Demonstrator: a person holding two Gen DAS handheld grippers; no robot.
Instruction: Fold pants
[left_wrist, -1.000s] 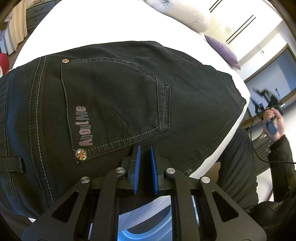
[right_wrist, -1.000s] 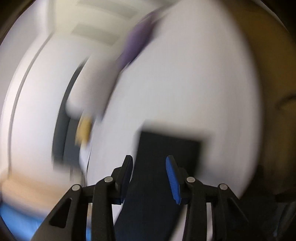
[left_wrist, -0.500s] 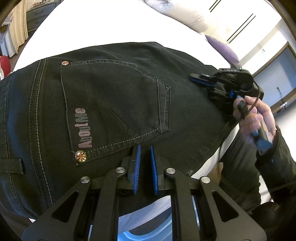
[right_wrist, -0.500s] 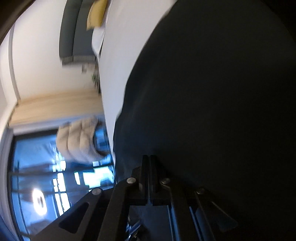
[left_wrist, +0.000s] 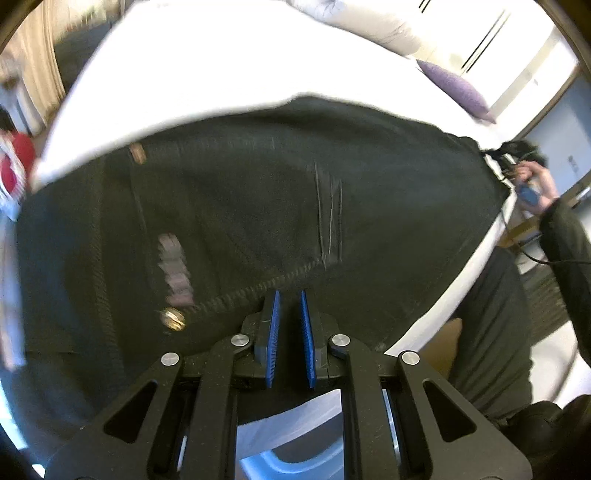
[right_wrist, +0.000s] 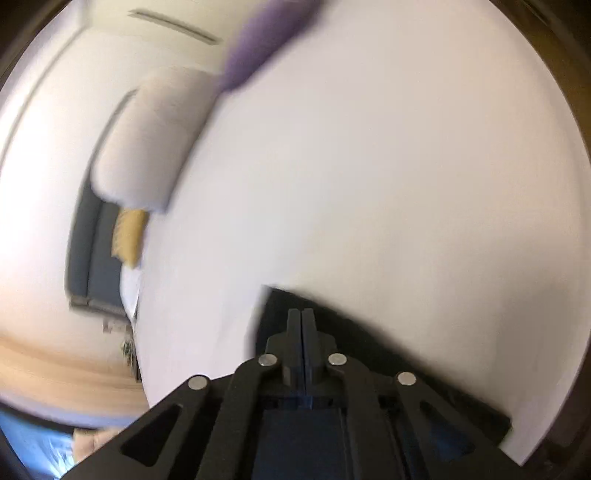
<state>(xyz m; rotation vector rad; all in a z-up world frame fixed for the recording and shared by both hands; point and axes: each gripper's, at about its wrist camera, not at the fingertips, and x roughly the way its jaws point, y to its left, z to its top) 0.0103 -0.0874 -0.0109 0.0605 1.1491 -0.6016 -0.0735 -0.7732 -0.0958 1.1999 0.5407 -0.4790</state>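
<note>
Black jeans (left_wrist: 240, 206) lie back side up on a white bed (left_wrist: 207, 66), with a stitched pocket, pale lettering (left_wrist: 173, 266) and a brass rivet (left_wrist: 171, 318). My left gripper (left_wrist: 290, 325) is at their near edge, its blue pads almost together with dark fabric pinched between them. At the far right corner a hand (left_wrist: 535, 181) holds my right gripper (left_wrist: 506, 155), and the cloth is drawn to a point toward it. In the right wrist view that gripper (right_wrist: 301, 317) has its pads pressed together over a corner of the jeans (right_wrist: 354, 343).
A white pillow (left_wrist: 354, 22) and a purple pillow (left_wrist: 454, 88) lie at the head of the bed. The person's dark-trousered legs (left_wrist: 491, 325) stand by the bed's right edge. A red object (left_wrist: 14, 170) sits off the left side. Bare sheet (right_wrist: 369, 166) stretches beyond the jeans.
My right gripper swung in over the jeans, shut, and now sits at their right corner pulling it outward. My left gripper has lifted with the near edge; the jeans look shifted and blurred.
</note>
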